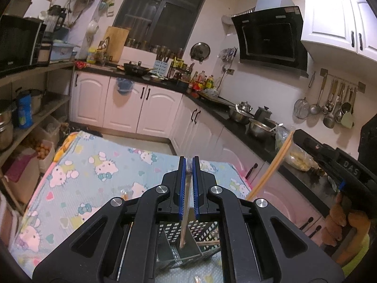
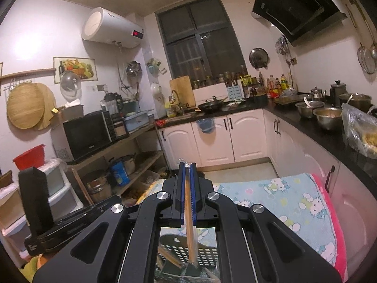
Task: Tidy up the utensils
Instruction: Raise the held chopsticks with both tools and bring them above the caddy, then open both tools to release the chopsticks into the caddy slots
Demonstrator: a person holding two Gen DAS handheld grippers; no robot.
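Observation:
My left gripper is shut on a thin wooden chopstick that hangs down into a black perforated basket. The basket stands on the table with the cartoon-cat cloth. More wooden sticks lie inside it. My right gripper is shut on a pair of wooden chopsticks in a clear wrapper, their lower end over the same basket, where other chopsticks rest. In the left wrist view the right gripper reaches in from the right with its slanting chopsticks.
A black counter with steel bowls and pots runs along the right, over white cabinets. Wooden shelves with a microwave and pots stand on the left. A loose wrapped piece lies on the cloth. A hand holds the right tool.

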